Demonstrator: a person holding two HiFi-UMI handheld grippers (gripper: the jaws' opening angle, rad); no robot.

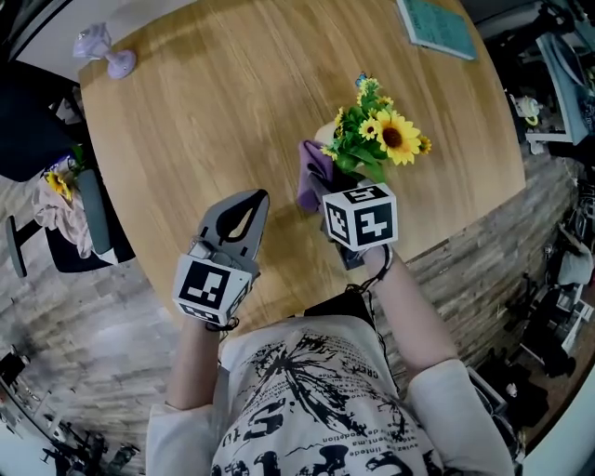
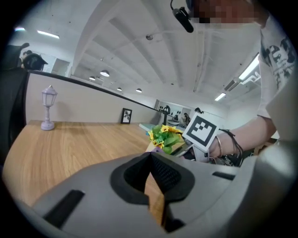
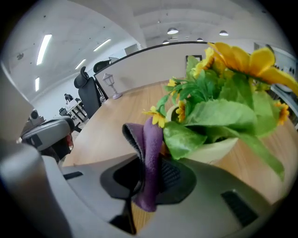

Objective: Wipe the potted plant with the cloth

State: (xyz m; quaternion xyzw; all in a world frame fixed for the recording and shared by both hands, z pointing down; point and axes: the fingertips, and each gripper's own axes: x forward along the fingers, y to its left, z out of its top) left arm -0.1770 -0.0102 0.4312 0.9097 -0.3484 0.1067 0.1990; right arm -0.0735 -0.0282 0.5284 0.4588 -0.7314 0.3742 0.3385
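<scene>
A potted plant (image 1: 376,139) with sunflowers and green leaves stands in a pale pot (image 3: 209,148) near the table's front right edge. My right gripper (image 1: 327,191) is shut on a purple cloth (image 1: 312,170), which hangs folded against the plant's left side. From the right gripper view the purple cloth (image 3: 148,160) rises between the jaws and touches the lower leaves (image 3: 219,118). My left gripper (image 1: 244,209) hovers over bare wood left of the plant, shut with nothing in it; its closed jaws (image 2: 151,155) point toward the plant (image 2: 164,135).
The round wooden table (image 1: 232,102) carries a small lilac lamp (image 1: 104,51) at the far left and a teal book (image 1: 437,23) at the far right. An office chair (image 1: 56,204) stands left of the table. Clutter lines the floor at right.
</scene>
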